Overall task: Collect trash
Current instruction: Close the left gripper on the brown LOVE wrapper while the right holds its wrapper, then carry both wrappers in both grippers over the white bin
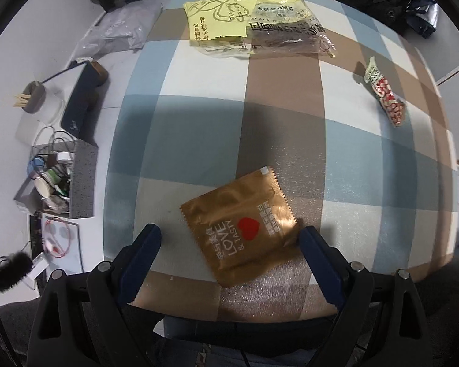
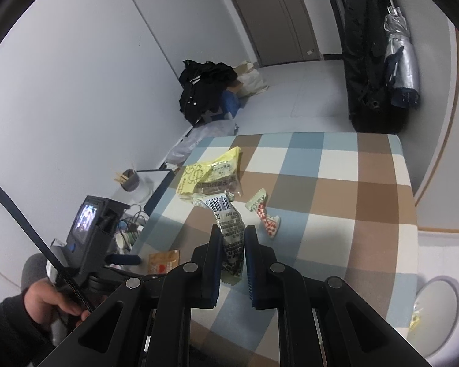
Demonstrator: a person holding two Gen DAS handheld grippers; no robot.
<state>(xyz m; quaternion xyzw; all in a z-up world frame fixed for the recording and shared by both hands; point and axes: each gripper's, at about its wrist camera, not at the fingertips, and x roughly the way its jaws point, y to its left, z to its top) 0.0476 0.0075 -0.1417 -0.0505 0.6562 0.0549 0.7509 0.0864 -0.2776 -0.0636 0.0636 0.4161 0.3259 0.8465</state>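
Observation:
A gold snack packet (image 1: pixel 241 227) with a red heart lies flat on the checked tablecloth (image 1: pixel 199 122). My left gripper (image 1: pixel 231 235) points straight down over it, open, one finger on each side and clear of the packet. My right gripper (image 2: pixel 233 235) is shut on a silver printed wrapper (image 2: pixel 229 232) with a barcode, held above the table. The gold packet (image 2: pixel 163 261) and the left gripper's blue finger (image 2: pixel 124 258) show at the left of the right wrist view. Yellow bread bags (image 1: pixel 254 21) (image 2: pixel 209 174) and a red-and-white wrapper (image 1: pixel 385 94) (image 2: pixel 264 214) lie further off.
A white bin (image 2: pixel 437 309) holding a yellow scrap stands on the floor at the table's right. Left of the table are a box of clutter (image 1: pixel 53 180), a toothpick cup (image 1: pixel 35 96) and a dark case (image 1: pixel 82 101). A person's hand (image 2: pixel 46 301) holds the left gripper.

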